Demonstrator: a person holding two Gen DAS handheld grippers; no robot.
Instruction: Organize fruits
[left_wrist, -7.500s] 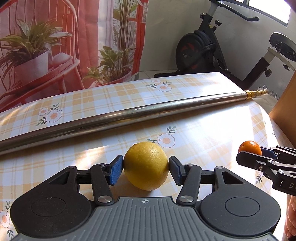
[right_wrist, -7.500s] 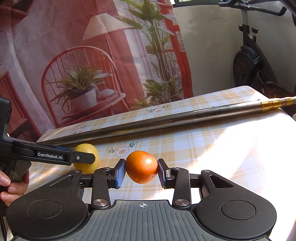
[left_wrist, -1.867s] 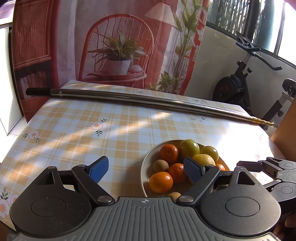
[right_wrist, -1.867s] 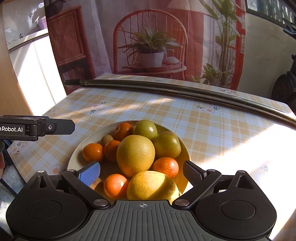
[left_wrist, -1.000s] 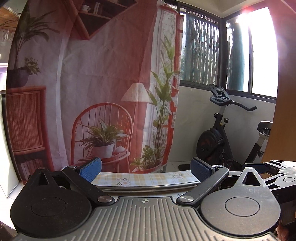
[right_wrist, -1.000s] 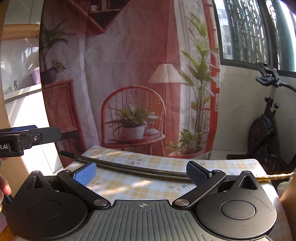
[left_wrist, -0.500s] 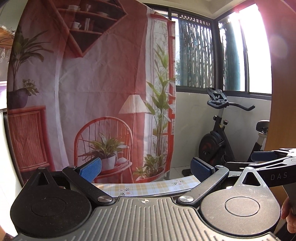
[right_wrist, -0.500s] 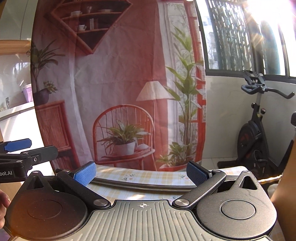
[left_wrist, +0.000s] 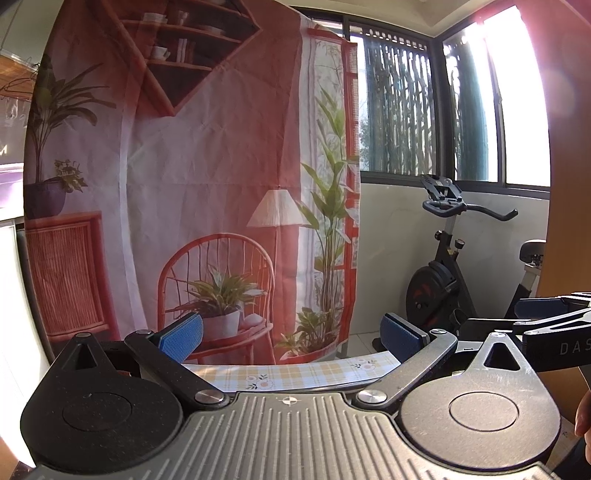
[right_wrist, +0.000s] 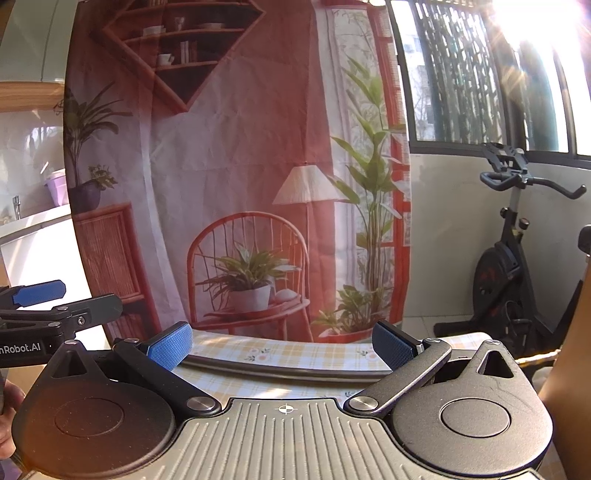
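Two grippers, left (left_wrist: 291, 338) and right (right_wrist: 280, 345), have their jaws spread wide with nothing between them. Both are raised and look at a printed curtain (left_wrist: 207, 155). Below them only the far strip of the table (right_wrist: 295, 354) with a metal pole (right_wrist: 280, 369) shows; no fruit is in view.

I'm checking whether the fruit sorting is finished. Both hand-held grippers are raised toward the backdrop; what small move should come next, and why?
Probably tilt the left hand-held gripper and right hand-held gripper back down toward the table. Both are open and empty, and neither view shows any fruit, only the far table edge, the metal pole and the backdrop, so nothing can be confirmed from here.
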